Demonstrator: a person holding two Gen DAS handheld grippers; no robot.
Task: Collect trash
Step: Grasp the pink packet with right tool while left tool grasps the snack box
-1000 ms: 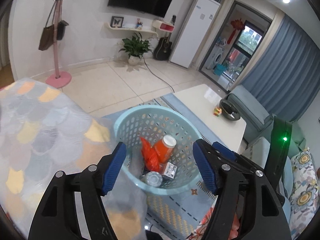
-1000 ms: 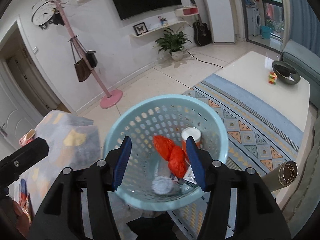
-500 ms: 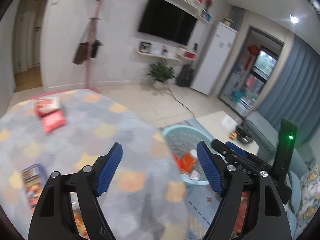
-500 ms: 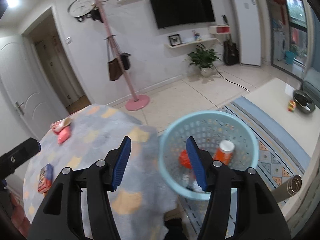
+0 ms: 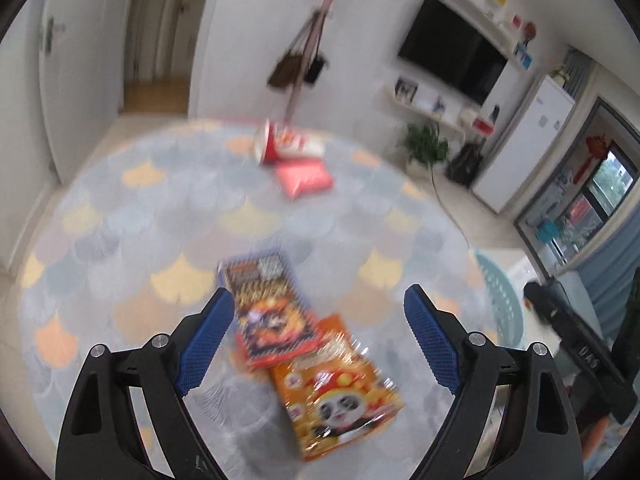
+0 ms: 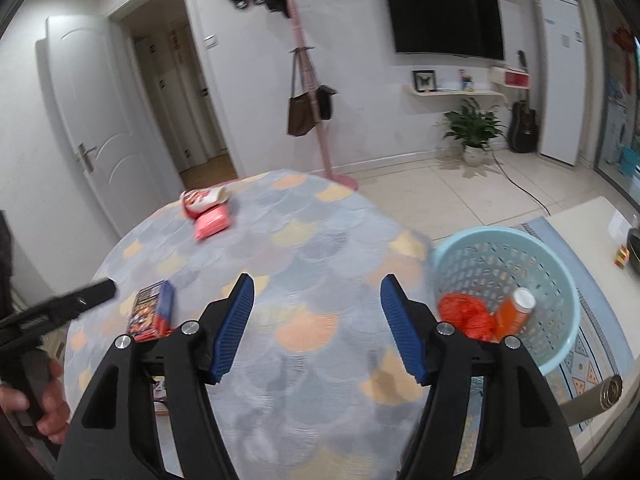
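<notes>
with its fingers spread wide and empty, the left gripper [image 5: 316, 336] should drop squarely over the snack box [image 5: 268, 312] lying on the counter [image 5: 120, 240], avoiding the orange packet [image 5: 340, 392] tucked beneath it.

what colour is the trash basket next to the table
Light blue, with a perforated wall; the basket shows best in the right wrist view.

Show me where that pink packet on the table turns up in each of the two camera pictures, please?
Left wrist view: the pink packet lies at upper centre, at the far side of the table, just below a red and white cup on its side.
Right wrist view: the pink packet lies at upper left, again next to the cup.
Shared landmark: the pink coat stand with hanging bags rises behind it.
</notes>
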